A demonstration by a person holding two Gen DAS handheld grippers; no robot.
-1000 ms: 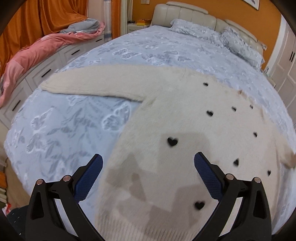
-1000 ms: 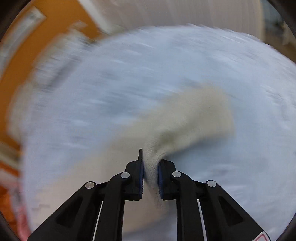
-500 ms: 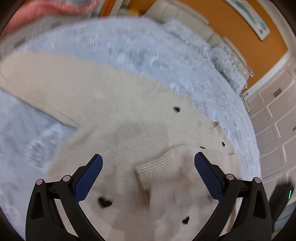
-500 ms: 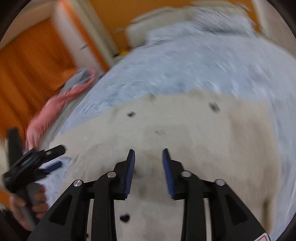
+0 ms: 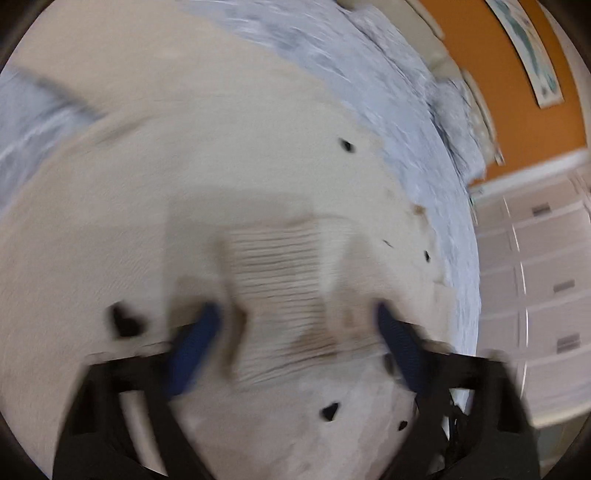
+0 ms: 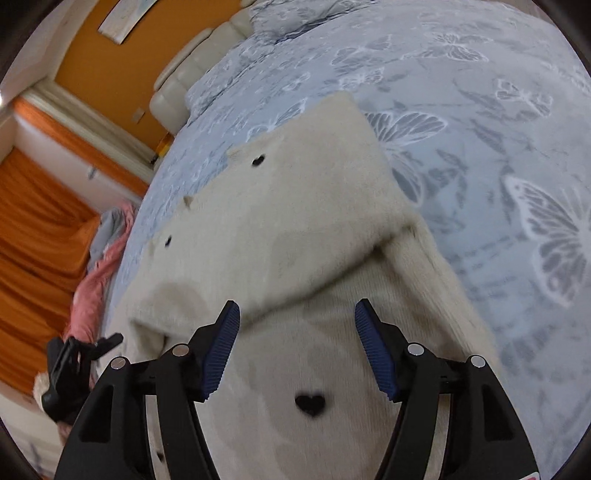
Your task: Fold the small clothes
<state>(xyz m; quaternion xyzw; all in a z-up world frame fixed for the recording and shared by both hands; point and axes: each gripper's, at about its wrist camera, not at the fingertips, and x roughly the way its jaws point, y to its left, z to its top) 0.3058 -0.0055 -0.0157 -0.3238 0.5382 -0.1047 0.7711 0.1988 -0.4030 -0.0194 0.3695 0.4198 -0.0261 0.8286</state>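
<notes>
Landmark for this report: the cream sweater (image 6: 295, 229), which lies flat on the bed (image 6: 498, 122), black heart motifs facing up.

Nearest, the left gripper (image 5: 295, 332) is low over the sweater's body, its jaws closing from either side of the ribbed cuff (image 5: 277, 280). The view is blurred; the blue pads appear just short of the cuff's edges, so contact cannot be confirmed. The cuff sits on top of the sweater's chest, which suggests the sleeve has been laid across the body for folding, and the gripper is placed to pinch it by its firm ribbed end.

The right gripper (image 6: 295, 350) hovers above the sweater near one black heart (image 6: 309, 404). Its jaws are opening, with nothing between them but the fabric below. Just beyond them, a fold of the sweater lies over the body, its edge running diagonally; the release appears intended to leave that fold resting in place.

Farther from the sweater, the bed's butterfly-print cover extends to the pillows (image 6: 295, 14) and the headboard (image 6: 192, 62).

Judgement: folding is partly done.
</notes>
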